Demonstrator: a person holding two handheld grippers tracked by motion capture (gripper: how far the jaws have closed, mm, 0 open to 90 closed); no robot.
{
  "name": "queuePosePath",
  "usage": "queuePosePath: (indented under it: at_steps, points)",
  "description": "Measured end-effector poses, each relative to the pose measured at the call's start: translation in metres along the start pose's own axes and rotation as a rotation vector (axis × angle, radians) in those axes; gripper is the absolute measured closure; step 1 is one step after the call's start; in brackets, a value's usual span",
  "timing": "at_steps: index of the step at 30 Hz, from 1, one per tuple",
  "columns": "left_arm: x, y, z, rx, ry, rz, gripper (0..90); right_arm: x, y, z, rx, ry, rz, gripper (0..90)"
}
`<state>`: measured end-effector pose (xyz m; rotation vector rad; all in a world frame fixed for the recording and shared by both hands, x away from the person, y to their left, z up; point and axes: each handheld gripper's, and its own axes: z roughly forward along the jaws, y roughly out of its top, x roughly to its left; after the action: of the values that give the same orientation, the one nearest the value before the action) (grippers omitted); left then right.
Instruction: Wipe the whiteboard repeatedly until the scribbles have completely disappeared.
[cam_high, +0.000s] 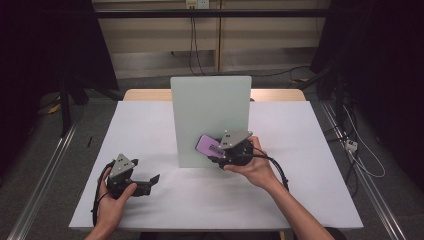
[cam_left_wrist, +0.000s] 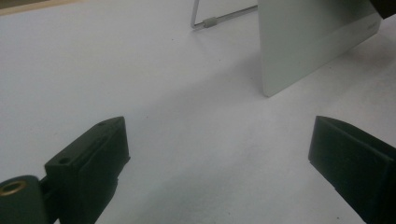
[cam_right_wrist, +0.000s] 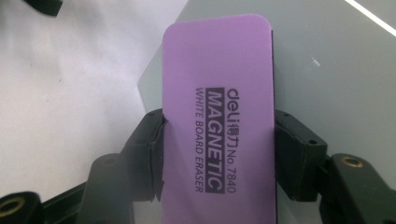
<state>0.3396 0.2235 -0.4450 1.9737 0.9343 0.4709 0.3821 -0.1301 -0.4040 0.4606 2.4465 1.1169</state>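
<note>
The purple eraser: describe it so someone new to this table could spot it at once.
Find the pale whiteboard standing upright mid-table on the white table. At its lower right corner the right gripper holds the eraser by its long edges against the board's face. It is the one coloured thing here: a flat purple block with rounded corners, printed "MAGNETIC WHITE BOARD ERASER".
</note>
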Motion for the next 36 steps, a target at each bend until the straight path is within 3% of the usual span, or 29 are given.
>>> queuePosePath:
  at_steps: [5, 8, 20, 24, 36]
  points:
    - [0.001, 0.0, 0.0, -0.003, -0.001, -0.002, 5.1, -0.002, 0.001, -0.002, -0.003, 0.007, 0.003, 42.1]
    - [0.001, 0.0, -0.001, -0.003, -0.002, -0.004, 5.0, -0.006, 0.003, -0.007, -0.016, -0.016, 0.001, 42.2]
    - [0.001, 0.0, -0.001, -0.003, 0.0, -0.004, 5.0, -0.031, 0.0, -0.047, -0.099, -0.131, 0.064, 42.2]
    - [0.001, -0.001, 0.0, -0.005, 0.002, -0.009, 5.0, -0.029, -0.004, -0.047, -0.087, -0.137, 0.049, 42.2]
    - [0.001, 0.0, 0.0, 0.005, 0.002, 0.006, 5.0, -0.015, -0.021, -0.032, -0.034, -0.081, 0.048, 42.1]
